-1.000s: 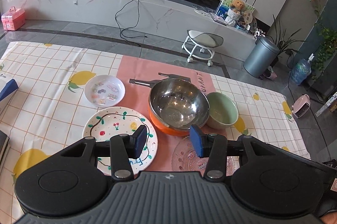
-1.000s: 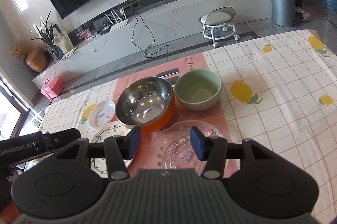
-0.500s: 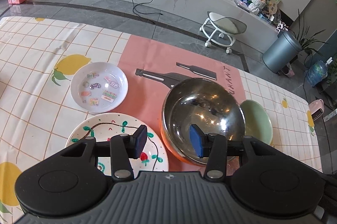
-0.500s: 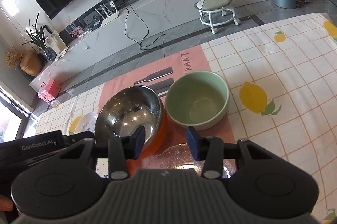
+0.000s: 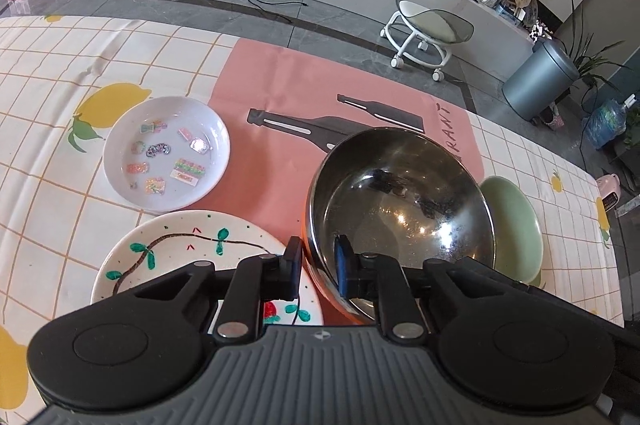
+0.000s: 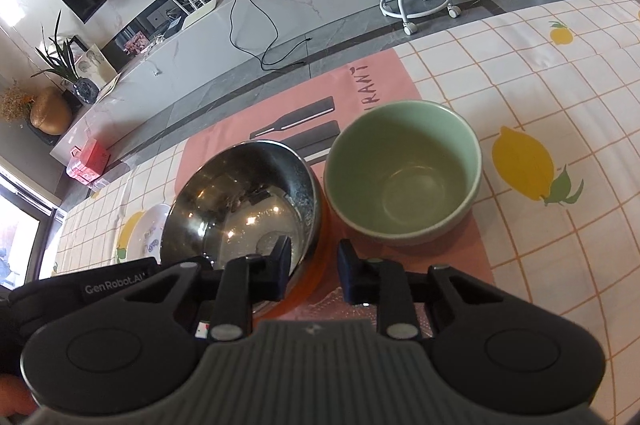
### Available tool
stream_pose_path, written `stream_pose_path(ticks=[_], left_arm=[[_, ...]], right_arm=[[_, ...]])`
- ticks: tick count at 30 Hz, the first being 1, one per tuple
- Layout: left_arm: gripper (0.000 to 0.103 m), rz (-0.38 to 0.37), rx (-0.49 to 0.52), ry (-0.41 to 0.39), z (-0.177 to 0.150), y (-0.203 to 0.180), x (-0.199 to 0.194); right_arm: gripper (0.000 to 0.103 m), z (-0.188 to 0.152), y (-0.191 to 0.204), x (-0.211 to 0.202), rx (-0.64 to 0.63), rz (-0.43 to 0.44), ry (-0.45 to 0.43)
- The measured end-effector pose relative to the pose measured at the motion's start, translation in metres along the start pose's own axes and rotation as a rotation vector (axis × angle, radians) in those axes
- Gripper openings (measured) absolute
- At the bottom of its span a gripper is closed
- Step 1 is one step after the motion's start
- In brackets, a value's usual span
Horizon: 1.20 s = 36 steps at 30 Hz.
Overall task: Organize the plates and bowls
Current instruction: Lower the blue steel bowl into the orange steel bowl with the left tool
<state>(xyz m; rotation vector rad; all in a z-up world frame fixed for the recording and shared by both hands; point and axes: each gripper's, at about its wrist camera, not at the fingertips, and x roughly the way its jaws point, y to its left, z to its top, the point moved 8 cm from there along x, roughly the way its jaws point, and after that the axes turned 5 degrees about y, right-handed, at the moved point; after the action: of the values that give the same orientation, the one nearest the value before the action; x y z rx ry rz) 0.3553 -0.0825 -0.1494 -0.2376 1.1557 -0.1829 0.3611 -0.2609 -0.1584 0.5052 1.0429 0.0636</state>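
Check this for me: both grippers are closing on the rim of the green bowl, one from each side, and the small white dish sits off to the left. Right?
Not quite. In both wrist views the left gripper and right gripper are closing across the rim of the steel bowl, not the green bowl, which stands untouched beside it. The small white dish does sit off to the left.

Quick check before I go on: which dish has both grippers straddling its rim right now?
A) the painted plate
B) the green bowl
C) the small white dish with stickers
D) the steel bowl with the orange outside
D: the left gripper and the right gripper each have one finger inside and one outside the rim of the steel bowl, jaws closing on it.
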Motion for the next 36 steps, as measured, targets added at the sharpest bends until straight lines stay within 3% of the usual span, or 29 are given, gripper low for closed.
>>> stream_pose_path(ticks=[7, 17, 28, 36], left_arm=[[0.016, 0.015, 0.014, -0.017, -0.007, -0.004, -0.018], [0.016, 0.042, 0.003, -0.119, -0.036, -0.005, -0.097], [0.016, 0.03, -0.084, -0.145, -0.098, 0.02, -0.158], [0.016, 0.028, -0.12, -0.131, -0.141, 0.043, -0.18]], right_arm=[[0.014, -0.003, 0.007, -0.013, -0.016, -0.015, -0.014], [0.013, -0.031, 0.026, -0.077, -0.029, 0.058, -0.061], [0.013, -0.102, 0.05, -0.139, -0.061, 0.112, -0.043], [0.013, -0.152, 0.062, -0.165, -0.119, 0.112, -0.026]])
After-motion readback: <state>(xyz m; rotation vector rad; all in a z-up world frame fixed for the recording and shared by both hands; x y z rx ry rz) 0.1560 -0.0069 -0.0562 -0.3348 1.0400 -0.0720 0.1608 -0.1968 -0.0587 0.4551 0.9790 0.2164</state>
